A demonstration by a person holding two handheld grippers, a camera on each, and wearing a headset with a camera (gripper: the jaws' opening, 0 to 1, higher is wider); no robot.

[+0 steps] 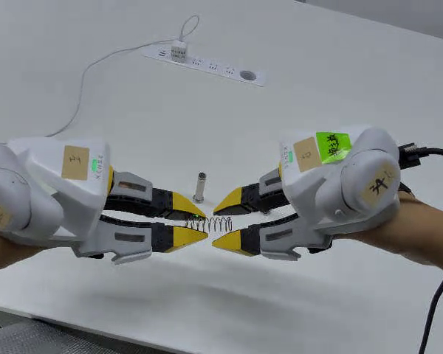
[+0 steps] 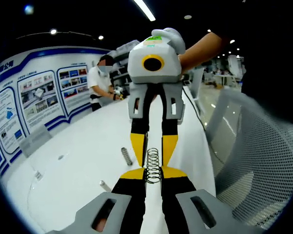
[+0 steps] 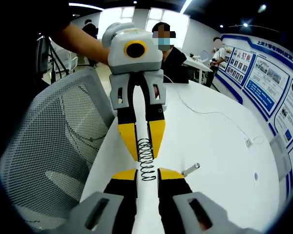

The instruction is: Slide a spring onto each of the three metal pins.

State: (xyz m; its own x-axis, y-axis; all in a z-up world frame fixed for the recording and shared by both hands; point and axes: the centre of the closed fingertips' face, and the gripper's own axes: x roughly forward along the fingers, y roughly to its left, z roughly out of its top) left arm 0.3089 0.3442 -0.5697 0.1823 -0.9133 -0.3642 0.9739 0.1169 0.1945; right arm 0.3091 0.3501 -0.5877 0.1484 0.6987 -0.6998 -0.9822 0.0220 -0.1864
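Left gripper [image 1: 204,224] pinching spring [image 1: 220,223], right gripper [image 1: 214,228] jaws parted, tips facing

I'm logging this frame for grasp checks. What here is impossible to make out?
1. Grip: whether the left gripper or the right gripper truly pinches the spring; in all views the tongs' tips overlap its ends.
2. Pin count: head view, the right gripper's body hides the table behind it, beyond the upright pin.
3. Writing on the label: head view, too small.

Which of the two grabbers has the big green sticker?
The right gripper, with a bright green sticker on its white shell; the left gripper wears a tan label.
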